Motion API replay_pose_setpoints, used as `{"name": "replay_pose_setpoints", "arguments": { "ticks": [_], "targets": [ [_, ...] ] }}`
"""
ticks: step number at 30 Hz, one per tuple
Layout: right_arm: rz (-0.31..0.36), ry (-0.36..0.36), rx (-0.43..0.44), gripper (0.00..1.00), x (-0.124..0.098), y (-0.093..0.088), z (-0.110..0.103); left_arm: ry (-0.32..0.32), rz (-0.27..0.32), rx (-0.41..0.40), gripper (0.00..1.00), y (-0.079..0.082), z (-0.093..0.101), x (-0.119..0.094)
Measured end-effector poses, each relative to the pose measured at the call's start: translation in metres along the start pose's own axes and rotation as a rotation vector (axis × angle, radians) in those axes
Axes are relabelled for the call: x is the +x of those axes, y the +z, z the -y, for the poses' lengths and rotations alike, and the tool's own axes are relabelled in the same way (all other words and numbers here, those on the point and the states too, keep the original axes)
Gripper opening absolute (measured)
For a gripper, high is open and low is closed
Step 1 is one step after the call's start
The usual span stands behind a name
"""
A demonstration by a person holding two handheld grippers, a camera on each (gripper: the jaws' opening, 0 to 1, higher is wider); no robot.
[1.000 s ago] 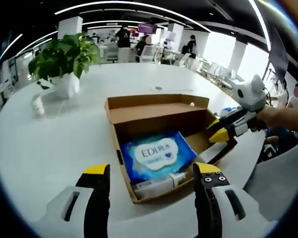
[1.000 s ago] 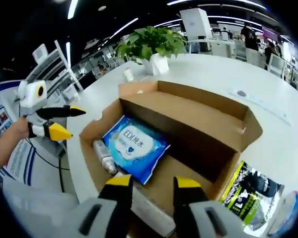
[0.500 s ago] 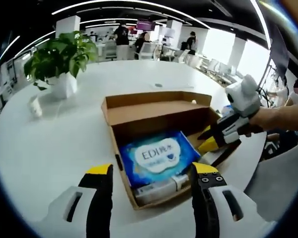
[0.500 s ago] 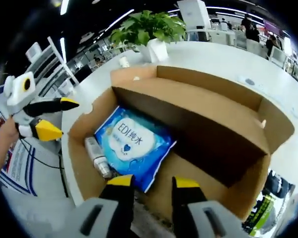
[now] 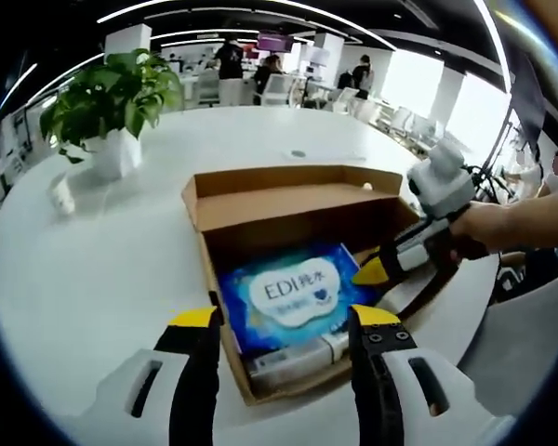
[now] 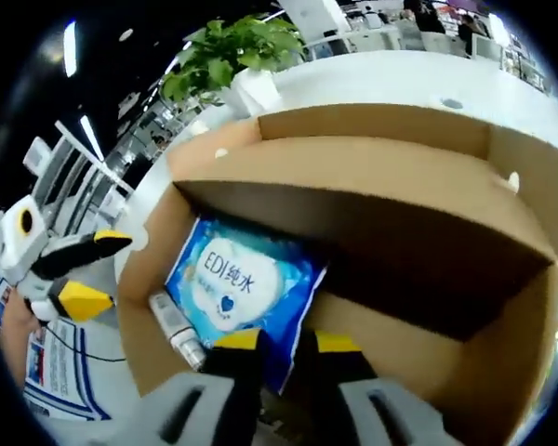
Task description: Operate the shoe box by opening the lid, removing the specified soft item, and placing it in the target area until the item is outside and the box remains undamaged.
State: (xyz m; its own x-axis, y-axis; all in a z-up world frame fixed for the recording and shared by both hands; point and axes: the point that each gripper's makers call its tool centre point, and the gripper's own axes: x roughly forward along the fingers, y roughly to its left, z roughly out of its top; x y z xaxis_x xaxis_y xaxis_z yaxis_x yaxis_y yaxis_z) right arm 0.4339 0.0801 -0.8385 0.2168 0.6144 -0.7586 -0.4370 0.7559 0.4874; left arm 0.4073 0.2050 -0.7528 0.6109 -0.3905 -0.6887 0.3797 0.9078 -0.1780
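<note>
A: Left gripper view?
B: Round white table (image 5: 93,269) in an office, potted plant (image 5: 112,107) behind. The open shoe box (image 5: 288,209) lies ahead of the left gripper (image 5: 284,321), jaws wide apart, empty. The blue wipes pack (image 5: 293,293) lies flat inside, long axis across the box.

A: Right gripper view?
B: The right gripper (image 6: 279,342), jaws narrowly parted, holding nothing, is at the pack's (image 6: 237,288) near edge. A small bottle (image 6: 172,325) lies alongside it.

1 open shoe box (image 5: 288,200) sits ahead of the 2 hand-held grippers. Inside lie 1 blue wipes pack (image 5: 293,295) and 1 small bottle (image 6: 176,330). Beyond: 1 potted plant (image 5: 112,102), 1 white cup (image 5: 62,193).
</note>
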Motion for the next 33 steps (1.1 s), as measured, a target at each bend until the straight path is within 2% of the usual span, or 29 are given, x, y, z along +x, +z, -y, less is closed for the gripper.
{"name": "replay_pose_setpoints", "arguments": {
  "ticks": [5, 6, 11, 15, 20, 33],
  "targets": [
    [0.024, 0.029, 0.08, 0.08, 0.002, -0.001, -0.004, 0.003, -0.002, -0.009, 0.54, -0.002, 0.0, 0.001],
    [0.03, 0.015, 0.087, 0.07, 0.002, -0.001, -0.002, 0.003, -0.002, -0.01, 0.53, -0.002, -0.001, 0.002],
    [0.053, 0.024, 0.061, 0.0, -0.001, -0.001, -0.004, 0.002, -0.009, -0.009, 0.52, -0.004, 0.001, 0.001],
    [0.065, 0.019, 0.047, 0.0, -0.006, 0.001, -0.003, 0.004, -0.011, -0.008, 0.52, -0.004, 0.0, 0.002],
    [0.1, 0.033, 0.097, 0.0, -0.013, 0.005, -0.002, 0.002, -0.016, -0.005, 0.5, -0.005, 0.0, 0.003],
    [0.146, 0.012, 0.052, 0.0, -0.032, 0.011, 0.003, -0.025, -0.032, -0.021, 0.42, -0.001, 0.009, 0.021]
  ]
}}
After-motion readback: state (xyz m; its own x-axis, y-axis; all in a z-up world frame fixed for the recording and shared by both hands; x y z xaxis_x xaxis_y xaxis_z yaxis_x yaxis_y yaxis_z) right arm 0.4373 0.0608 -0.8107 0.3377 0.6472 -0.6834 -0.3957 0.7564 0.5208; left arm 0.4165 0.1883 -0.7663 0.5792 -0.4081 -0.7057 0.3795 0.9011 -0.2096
